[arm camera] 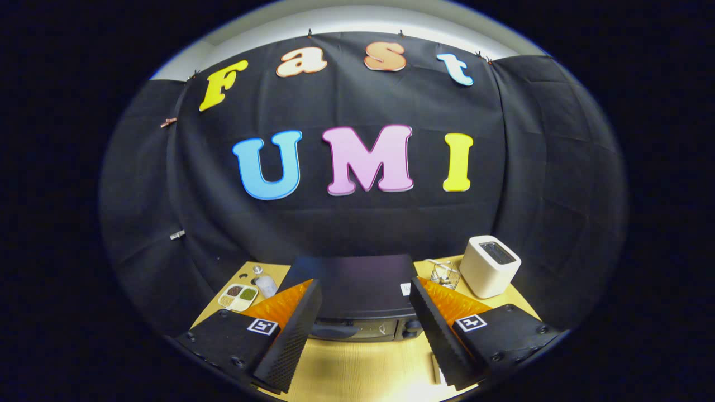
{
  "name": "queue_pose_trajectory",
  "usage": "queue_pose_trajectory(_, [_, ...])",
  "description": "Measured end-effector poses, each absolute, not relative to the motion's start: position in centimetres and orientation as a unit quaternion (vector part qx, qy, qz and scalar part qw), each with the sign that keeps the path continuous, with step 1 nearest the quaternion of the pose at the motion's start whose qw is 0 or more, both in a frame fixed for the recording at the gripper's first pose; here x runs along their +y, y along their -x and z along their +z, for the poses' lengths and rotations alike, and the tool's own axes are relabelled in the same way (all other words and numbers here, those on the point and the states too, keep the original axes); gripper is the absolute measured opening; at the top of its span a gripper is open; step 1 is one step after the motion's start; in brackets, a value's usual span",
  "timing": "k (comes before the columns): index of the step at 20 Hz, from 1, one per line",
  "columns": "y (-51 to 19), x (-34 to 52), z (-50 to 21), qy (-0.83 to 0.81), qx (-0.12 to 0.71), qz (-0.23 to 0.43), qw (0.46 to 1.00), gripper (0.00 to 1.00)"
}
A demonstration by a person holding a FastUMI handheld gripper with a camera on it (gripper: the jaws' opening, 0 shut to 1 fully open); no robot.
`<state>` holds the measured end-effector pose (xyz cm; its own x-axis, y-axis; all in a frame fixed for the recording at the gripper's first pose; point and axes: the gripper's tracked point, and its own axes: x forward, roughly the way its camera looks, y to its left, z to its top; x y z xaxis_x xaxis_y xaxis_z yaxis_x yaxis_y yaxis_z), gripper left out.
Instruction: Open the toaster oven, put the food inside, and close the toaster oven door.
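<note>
Tool [366,335]: fingers spread wide apart at the bottom of the frame, holding nothing, bare wood between them.
Bench [363,368]: pale wood, glare patch at bottom centre.
Divided dish [238,297]: lower left, four small compartments with dark and greenish fillings.
Small bottle [265,283]: just right of the dish, upright.
Toaster oven [357,298]: centre, just beyond the fingertips, dark, door shut, knobs on its right side.
Glass holder [445,273]: right of the oven.
White toaster [490,266]: lower right, slot on top.
Room: black cloth wall behind, pale ceiling strip at the top.
</note>
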<state>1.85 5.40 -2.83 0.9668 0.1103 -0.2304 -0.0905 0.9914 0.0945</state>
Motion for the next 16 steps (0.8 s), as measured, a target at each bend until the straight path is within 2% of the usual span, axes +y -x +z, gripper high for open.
queue_pose_trajectory(4, [-0.4,2.4,2.3,-0.049,0.067,0.049,0.995,0.99])
queue_pose_trajectory(9, [1.1,-1.3,3.6,-0.021,0.033,0.029,0.999,0.99])
queue_pose_trajectory(16, [1.2,-1.5,5.0,-0.021,0.022,0.030,0.999,0.99])
